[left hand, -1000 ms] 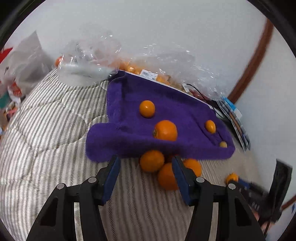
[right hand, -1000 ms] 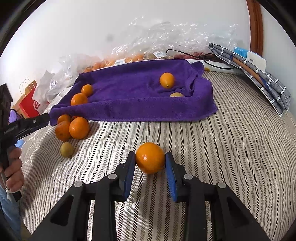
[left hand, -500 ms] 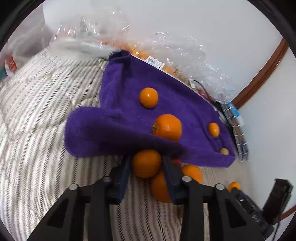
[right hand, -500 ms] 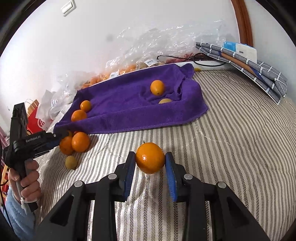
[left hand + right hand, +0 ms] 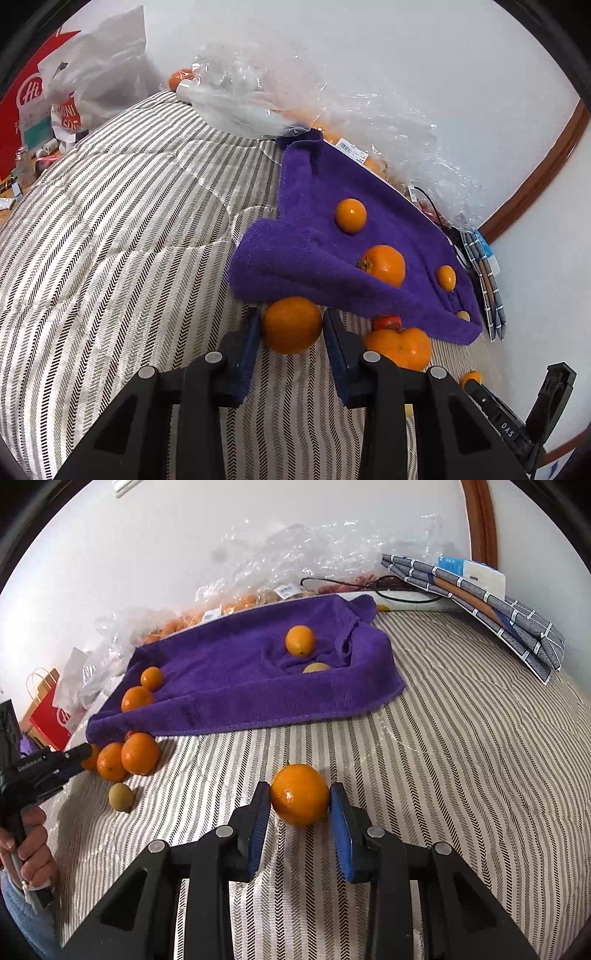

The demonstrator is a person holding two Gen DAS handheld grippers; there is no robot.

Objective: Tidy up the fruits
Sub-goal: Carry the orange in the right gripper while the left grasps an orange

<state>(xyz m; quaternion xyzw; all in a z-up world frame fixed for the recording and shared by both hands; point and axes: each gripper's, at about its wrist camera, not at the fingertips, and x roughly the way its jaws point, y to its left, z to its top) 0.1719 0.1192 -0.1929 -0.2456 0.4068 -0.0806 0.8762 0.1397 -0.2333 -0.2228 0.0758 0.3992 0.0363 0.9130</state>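
A purple towel [image 5: 332, 236] [image 5: 240, 672] lies on the striped bed and holds several oranges [image 5: 351, 215] [image 5: 300, 640]. My left gripper [image 5: 291, 325] is shut on an orange [image 5: 291, 324] just in front of the towel's near edge. More oranges [image 5: 400, 347] lie right of it on the bed. My right gripper [image 5: 300, 799] is shut on another orange [image 5: 300, 794], held above the bedcover. In the right wrist view the left gripper [image 5: 44, 766] shows at the left by a cluster of oranges [image 5: 138, 753] and a small greenish fruit [image 5: 120, 796].
Clear plastic bags of fruit [image 5: 295, 107] [image 5: 280, 568] lie along the wall behind the towel. A folded checked cloth [image 5: 480, 605] and a black cable [image 5: 388, 587] lie at the far right. Red and white shopping bags [image 5: 48, 81] stand left of the bed.
My left gripper closed on the orange at the towel's edge and lifted it slightly. My right gripper kept its orange and rose back from the towel.
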